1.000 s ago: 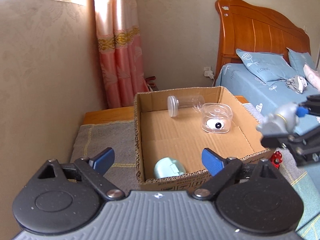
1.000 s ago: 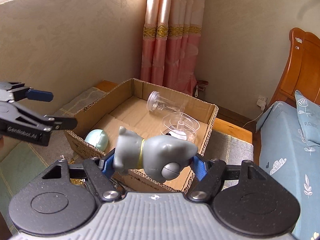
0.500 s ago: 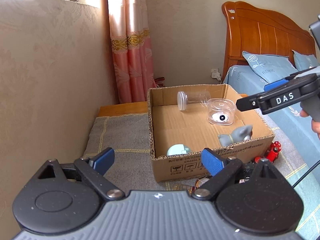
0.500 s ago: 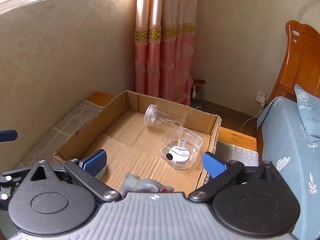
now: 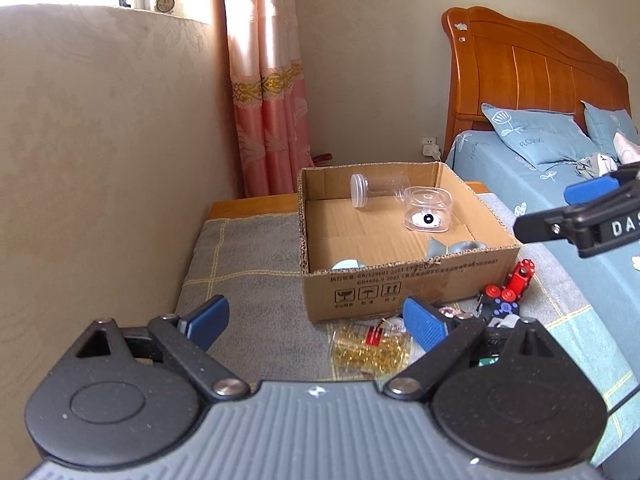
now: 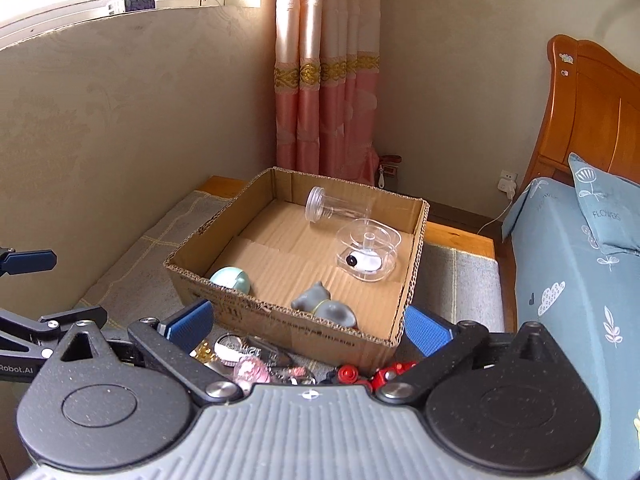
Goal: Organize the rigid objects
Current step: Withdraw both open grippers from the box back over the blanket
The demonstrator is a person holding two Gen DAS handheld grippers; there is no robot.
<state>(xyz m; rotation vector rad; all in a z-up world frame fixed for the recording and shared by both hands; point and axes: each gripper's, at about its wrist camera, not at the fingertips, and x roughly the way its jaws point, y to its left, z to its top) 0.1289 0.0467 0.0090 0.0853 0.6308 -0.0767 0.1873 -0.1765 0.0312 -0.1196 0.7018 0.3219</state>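
Note:
An open cardboard box [image 5: 404, 280] [image 6: 304, 328] stands on a grey blanket. Inside lie a clear jar [image 5: 378, 190] [image 6: 336, 206], a clear round case [image 5: 427, 214] [image 6: 368, 250], a pale green round case [image 6: 231, 280] and a grey toy animal [image 6: 326, 306] [image 5: 456, 246]. In front of the box lie a bag of gold pins [image 5: 370, 350], a red toy vehicle [image 5: 516, 282] [image 6: 376, 372] and small trinkets [image 6: 248, 364]. My left gripper [image 5: 316, 322] is open and empty, short of the box. My right gripper [image 6: 308, 324] is open and empty, above the box's near edge.
A beige wall [image 5: 100, 160] runs along the left. A pink curtain [image 5: 268, 92] hangs behind the box. A bed with blue bedding [image 5: 532, 168] and a wooden headboard [image 5: 520, 64] is at the right.
My right gripper opened and let the grey toy drop into the box, then drew back. My left gripper also pulled back from the box, so the loose items in front show.

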